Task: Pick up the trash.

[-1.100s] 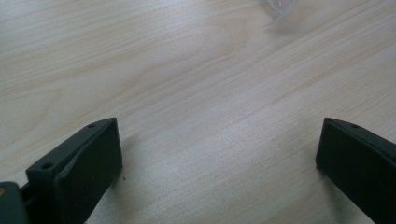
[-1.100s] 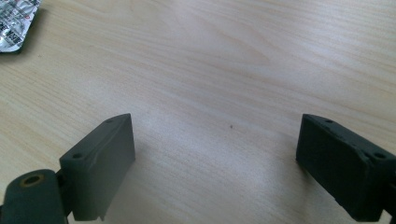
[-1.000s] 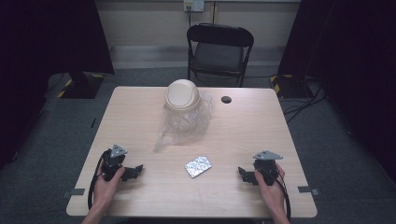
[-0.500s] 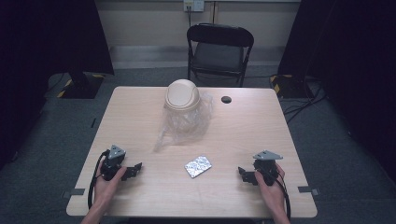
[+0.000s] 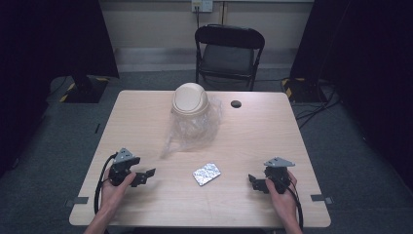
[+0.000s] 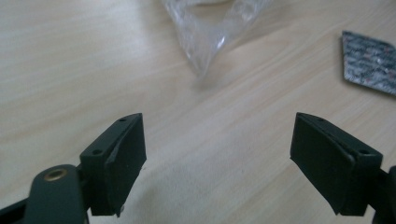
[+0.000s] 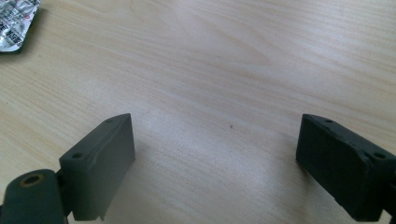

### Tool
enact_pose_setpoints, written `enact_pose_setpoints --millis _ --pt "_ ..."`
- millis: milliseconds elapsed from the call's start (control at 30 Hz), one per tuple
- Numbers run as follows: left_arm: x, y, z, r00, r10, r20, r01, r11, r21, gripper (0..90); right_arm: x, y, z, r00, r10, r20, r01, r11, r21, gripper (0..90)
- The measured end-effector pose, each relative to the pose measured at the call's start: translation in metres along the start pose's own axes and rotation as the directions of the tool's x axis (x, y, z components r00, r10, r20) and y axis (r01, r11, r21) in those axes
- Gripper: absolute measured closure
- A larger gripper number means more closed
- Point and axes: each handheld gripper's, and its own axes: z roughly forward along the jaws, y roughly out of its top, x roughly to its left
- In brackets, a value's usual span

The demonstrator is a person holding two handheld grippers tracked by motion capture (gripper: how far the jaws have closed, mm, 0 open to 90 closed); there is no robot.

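Resting low at the near edge of the table (image 5: 146,122), your two tongs have not begun the work: the left tongs (image 5: 146,175) sit at about 8 o'clock and the right tongs (image 5: 253,181) at about 4 o'clock, both with jaws spread wide and nothing between them, as each gripper view shows bare wood in the gap. Between them, just past 6 o'clock, lies the foil packet (image 5: 206,173), flat on the wood and apart from both. Farther out, toward 12 o'clock, the clear plastic bag (image 5: 190,131) spreads in front of the beige bin with its domed lid (image 5: 189,99), and a small black disc (image 5: 236,104) sits at about 1 o'clock. You are, I judge, at the opening reach. The packet is thin and flat, so your next move likely calls for a low, angled approach to catch an edge.
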Motion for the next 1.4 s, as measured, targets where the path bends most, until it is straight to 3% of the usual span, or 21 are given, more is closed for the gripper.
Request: enact_pose_setpoints --millis 100,267,867,900,1000,1100,1200,1400 --pt "0.000 0.005 0.002 0.9999 -0.008 0.013 0.008 0.9999 -0.009 17.6 0.000 0.000 0.000 1.0000 -0.001 0.000 0.001 1.000 -0.001 10.5" --pt "-0.004 0.015 0.008 0.9994 0.032 0.011 -0.032 0.9995 -0.009 18.4 0.000 0.000 0.000 1.0000 -0.001 -0.001 0.001 1.000 -0.001 10.5" --pt "-0.006 0.051 0.019 0.9977 0.057 0.036 -0.055 0.9973 -0.048 18.5 0.000 0.000 0.000 1.0000 -0.001 -0.001 0.001 1.000 -0.001 10.5" --pt "-0.007 0.056 0.021 0.9968 0.056 0.057 -0.053 0.9975 -0.046 18.5 0.000 0.000 0.000 1.0000 -0.002 0.000 0.002 1.000 -0.001 10.5" --pt "-0.009 0.064 0.025 0.9963 0.060 0.062 -0.055 0.9961 -0.069 18.5 0.000 0.000 0.000 1.0000 -0.002 0.000 0.002 1.000 -0.001 10.5" --pt "-0.010 0.072 0.028 0.9933 0.079 0.085 -0.074 0.9958 -0.053 17.5 0.000 0.000 0.000 1.0000 -0.002 0.000 0.002 1.000 -0.001 10.5" --pt "-0.013 0.080 0.029 0.9910 0.108 0.079 -0.103 0.9931 -0.056 17.2 0.000 0.000 0.000 1.0000 0.000 0.000 0.000 1.000 0.000 10.5" --pt "-0.015 0.099 0.032 0.9882 0.127 0.086 -0.122 0.9903 -0.067 17.3 0.000 0.000 0.000 1.0000 -0.001 0.000 0.001 1.000 -0.001 10.5"
